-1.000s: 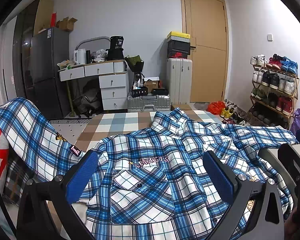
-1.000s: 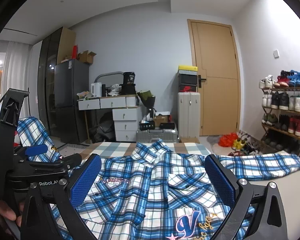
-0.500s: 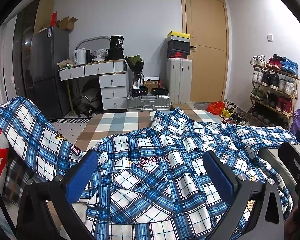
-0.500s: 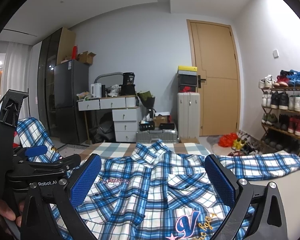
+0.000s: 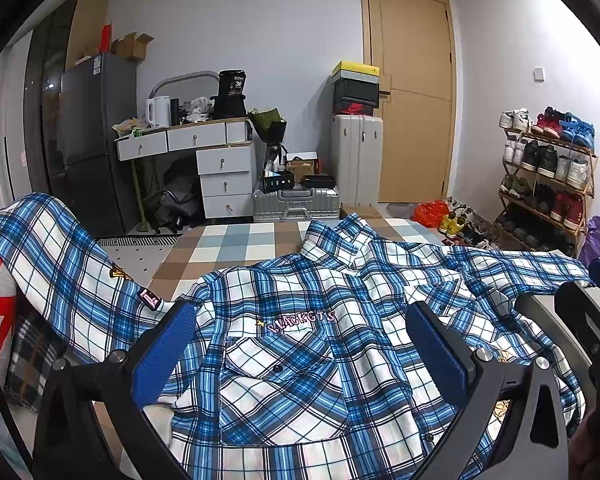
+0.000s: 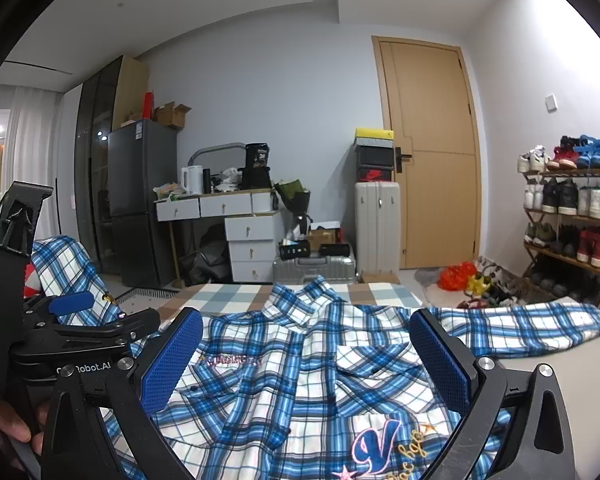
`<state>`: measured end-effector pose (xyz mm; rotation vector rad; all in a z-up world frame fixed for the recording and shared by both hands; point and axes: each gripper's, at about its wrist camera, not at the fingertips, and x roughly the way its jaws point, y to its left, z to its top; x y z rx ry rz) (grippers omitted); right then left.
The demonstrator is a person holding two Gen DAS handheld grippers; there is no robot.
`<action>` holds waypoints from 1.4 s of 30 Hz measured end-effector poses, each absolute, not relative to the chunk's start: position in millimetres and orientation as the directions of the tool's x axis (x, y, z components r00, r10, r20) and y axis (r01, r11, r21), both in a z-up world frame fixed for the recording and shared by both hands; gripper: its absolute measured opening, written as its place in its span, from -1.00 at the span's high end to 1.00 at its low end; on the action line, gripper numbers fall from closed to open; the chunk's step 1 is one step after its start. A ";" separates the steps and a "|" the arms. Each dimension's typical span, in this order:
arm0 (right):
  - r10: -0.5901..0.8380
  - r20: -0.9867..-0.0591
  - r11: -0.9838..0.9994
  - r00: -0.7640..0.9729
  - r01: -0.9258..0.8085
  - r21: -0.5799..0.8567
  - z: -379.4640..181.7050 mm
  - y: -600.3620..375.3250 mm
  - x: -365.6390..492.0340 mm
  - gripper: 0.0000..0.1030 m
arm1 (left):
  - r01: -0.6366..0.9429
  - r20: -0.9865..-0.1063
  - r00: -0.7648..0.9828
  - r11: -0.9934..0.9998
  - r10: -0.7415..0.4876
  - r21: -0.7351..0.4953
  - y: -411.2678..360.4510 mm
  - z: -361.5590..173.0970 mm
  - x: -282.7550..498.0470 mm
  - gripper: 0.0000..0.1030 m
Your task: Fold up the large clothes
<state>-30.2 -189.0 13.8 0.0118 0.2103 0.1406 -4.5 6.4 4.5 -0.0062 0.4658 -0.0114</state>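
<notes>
The shoe rack point(image 5: 548, 184) holds many sneakers. The blue plaid shirt point(image 5: 300, 344) lies spread, front up. The left gripper point(image 5: 300, 354) and the right gripper point(image 6: 306, 354) are both wide apart, holding nothing.

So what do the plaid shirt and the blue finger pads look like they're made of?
Plaid shirt: soft woven cloth, likely cotton, matte; it creases and drapes, with embroidered lettering. Pads: probably rubber or textured plastic, given the fine dimpled, matte surface.

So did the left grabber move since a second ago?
No. In the left wrist view the left gripper frames the shirt lettering and the door just as before.
</notes>
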 end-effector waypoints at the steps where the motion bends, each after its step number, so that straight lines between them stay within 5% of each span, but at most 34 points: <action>1: 0.141 -0.208 0.990 0.968 -0.138 0.027 13.8 -189.7 -30.0 -1.00 | 0.011 -0.451 0.892 1.000 -0.015 -0.010 6.6 4.7 -4.4 -0.98; 31: 0.123 -0.238 0.992 0.963 -0.114 0.048 10.6 -200.1 -23.8 -1.00 | 0.025 -0.472 0.881 1.000 -0.027 -0.011 6.0 0.3 -4.2 -0.98; 42: 0.025 -0.331 0.988 0.943 0.027 0.152 16.0 -272.7 1.4 -1.00 | 0.066 -0.520 0.853 0.997 -0.040 0.032 -7.0 -12.1 2.0 -0.98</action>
